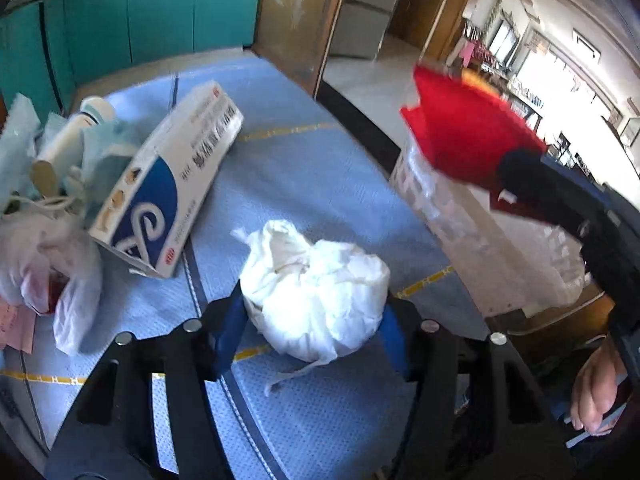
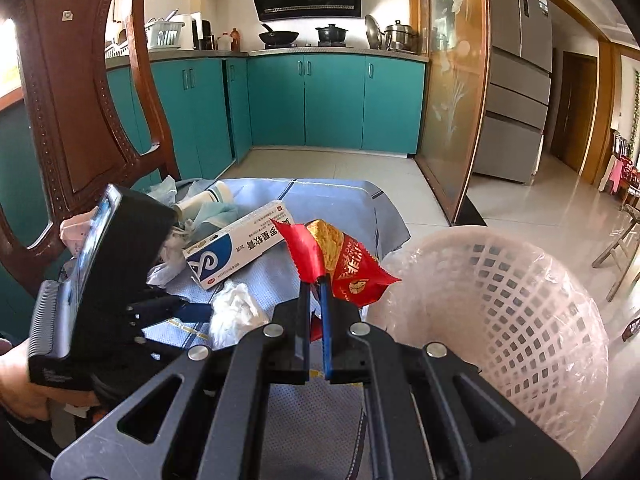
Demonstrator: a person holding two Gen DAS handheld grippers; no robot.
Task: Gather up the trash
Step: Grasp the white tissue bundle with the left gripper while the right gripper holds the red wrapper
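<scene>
- Left wrist view: left gripper (image 1: 316, 312) fingers straddle the tissue wad (image 1: 316, 292) on the table (image 1: 320, 160), not yet clamped; box (image 1: 168, 184) left of it uncollected.
- Right gripper (image 2: 316, 280) pinches the red wrapper (image 2: 340, 264) just left of the basket (image 2: 500, 300), not yet dropped.

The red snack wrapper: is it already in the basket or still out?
Out. The right tongs hold the red snack wrapper beside the basket.

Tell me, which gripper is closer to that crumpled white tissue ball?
Left. The left gripper has its fingers either side of the tissue ball; the right gripper holds a red wrapper beside the basket.
</scene>
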